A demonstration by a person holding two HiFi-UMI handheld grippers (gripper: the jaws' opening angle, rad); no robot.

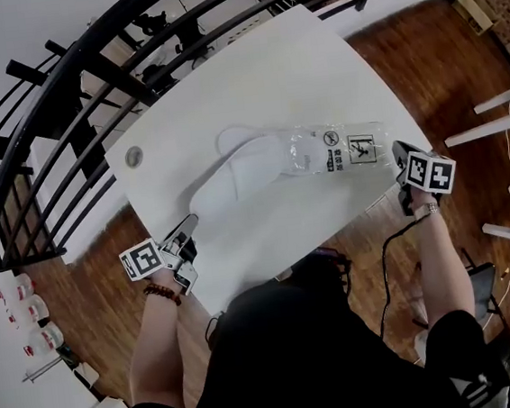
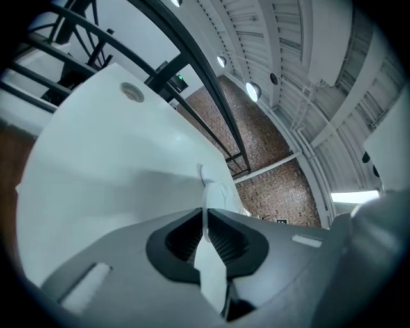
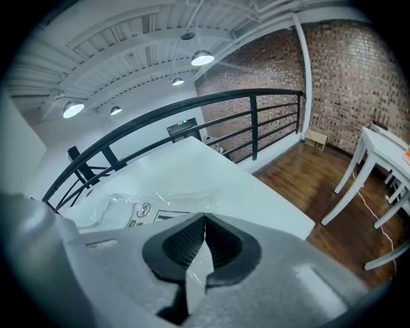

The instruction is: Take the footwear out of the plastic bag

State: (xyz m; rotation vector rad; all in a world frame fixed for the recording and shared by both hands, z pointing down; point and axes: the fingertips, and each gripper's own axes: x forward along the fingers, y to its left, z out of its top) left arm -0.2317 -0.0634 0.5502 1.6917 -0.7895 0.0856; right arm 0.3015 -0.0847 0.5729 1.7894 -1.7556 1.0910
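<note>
A white slipper [image 1: 234, 181] lies on the white table [image 1: 250, 72], its toe end still inside a clear plastic bag [image 1: 340, 151] with black print. My left gripper [image 1: 187, 224] is at the slipper's near-left end and is shut on its white edge; in the left gripper view the slipper [image 2: 218, 195] runs away from the closed jaws [image 2: 206, 224]. My right gripper [image 1: 399, 158] sits at the bag's right end near the table edge, shut on the plastic. In the right gripper view a strip of the bag [image 3: 138, 205] is pinched between the jaws [image 3: 205, 234].
A round grommet [image 1: 134, 156] sits in the table's left part. A black railing [image 1: 87, 71] curves behind the table. White furniture legs [image 1: 501, 127] stand on the wooden floor at the right. White bottles [image 1: 26, 313] stand at the far left.
</note>
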